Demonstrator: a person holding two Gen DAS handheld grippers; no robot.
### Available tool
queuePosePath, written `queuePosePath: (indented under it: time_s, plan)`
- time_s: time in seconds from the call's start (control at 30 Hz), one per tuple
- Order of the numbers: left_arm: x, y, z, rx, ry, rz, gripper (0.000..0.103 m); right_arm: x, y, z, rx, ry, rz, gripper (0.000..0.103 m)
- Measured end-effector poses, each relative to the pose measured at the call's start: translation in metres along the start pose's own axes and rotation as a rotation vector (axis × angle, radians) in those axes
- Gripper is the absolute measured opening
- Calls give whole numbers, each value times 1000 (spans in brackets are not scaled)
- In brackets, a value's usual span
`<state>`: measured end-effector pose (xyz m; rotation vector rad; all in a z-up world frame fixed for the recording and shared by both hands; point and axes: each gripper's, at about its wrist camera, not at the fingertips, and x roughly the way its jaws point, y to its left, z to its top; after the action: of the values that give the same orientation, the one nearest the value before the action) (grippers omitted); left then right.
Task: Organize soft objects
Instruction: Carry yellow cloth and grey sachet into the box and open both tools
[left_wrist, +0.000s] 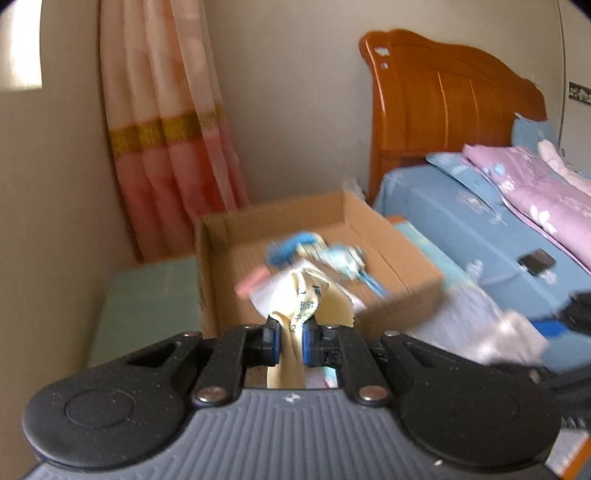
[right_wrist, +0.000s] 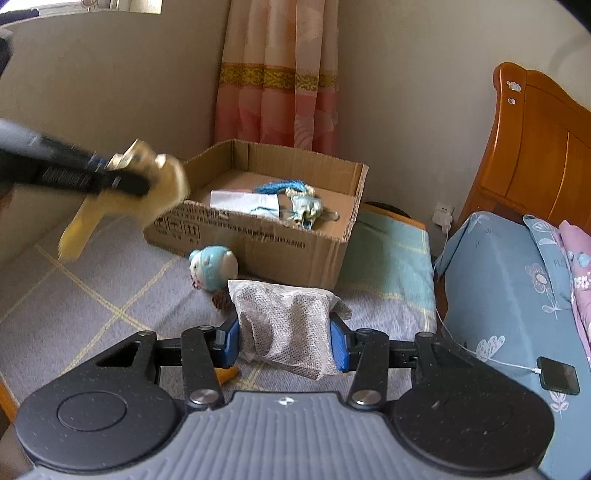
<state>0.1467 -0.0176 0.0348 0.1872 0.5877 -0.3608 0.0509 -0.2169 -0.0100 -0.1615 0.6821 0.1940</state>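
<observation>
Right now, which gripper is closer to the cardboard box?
Left. The left gripper holds a yellow cloth right at the cardboard box; the right gripper holds a mesh pouch farther back.

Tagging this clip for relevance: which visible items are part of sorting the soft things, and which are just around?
Job:
cardboard box
yellow cloth in left gripper
mesh pouch in right gripper
blue plush toy
blue tassel

Lying about:
phone
curtain
headboard

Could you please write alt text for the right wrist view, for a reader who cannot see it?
The right tool grips a grey mesh pouch above a checked mat. Ahead, an open cardboard box holds blue soft items, with a blue plush toy in front. At left, the left tool carries a yellow cloth.
</observation>
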Motion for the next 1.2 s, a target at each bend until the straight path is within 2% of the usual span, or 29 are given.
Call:
queuePosePath:
  time_s: [0.13, 0.27, 0.33, 0.37, 0.4, 0.43, 0.47, 0.5, 0.53, 0.67, 0.77, 0.97, 1.2]
  plan:
    - [22, 7, 19, 13, -4, 33, 9, -2, -2, 6, -4, -17, 0, 52]
    - [47, 14, 26, 4, 9, 57, 9, -3, -3, 11, -5, -29, -2, 52]
    - [55, 15, 26, 1, 9, 76, 15, -2, -3, 13, -9, -31, -4, 52]
    - [57, 16, 25, 2, 21, 79, 20, -2, -3, 13, -10, -31, -3, 52]
    - [59, 15, 24, 6, 37, 77, 38, -2, -3, 14, -10, -31, -3, 52]
    - [59, 14, 22, 11, 45, 78, 61, -1, -4, 14, -11, -30, -3, 52]
    - [57, 14, 20, 9, 35, 90, 72, 0, -4, 15, -14, -30, -4, 52]
    - [53, 13, 16, 9, 23, 103, 88, 0, -4, 16, -15, -32, -6, 52]
    - [48, 12, 13, 8, 20, 110, 91, 1, -4, 17, -17, -32, -6, 52]
    - [32, 18, 4, -50, 32, 89, 92, 3, -5, 26, -22, -41, -5, 52]
    - [16, 17, -7, -73, 57, 105, 93, 5, -5, 37, -34, -53, 6, 52]
    - [-9, 11, -35, -89, 88, 175, 94, 17, -2, 68, -61, -78, 44, 52]
    - [-34, 24, -65, -177, 128, 223, 94, 56, 4, 120, -82, -83, 109, 52]
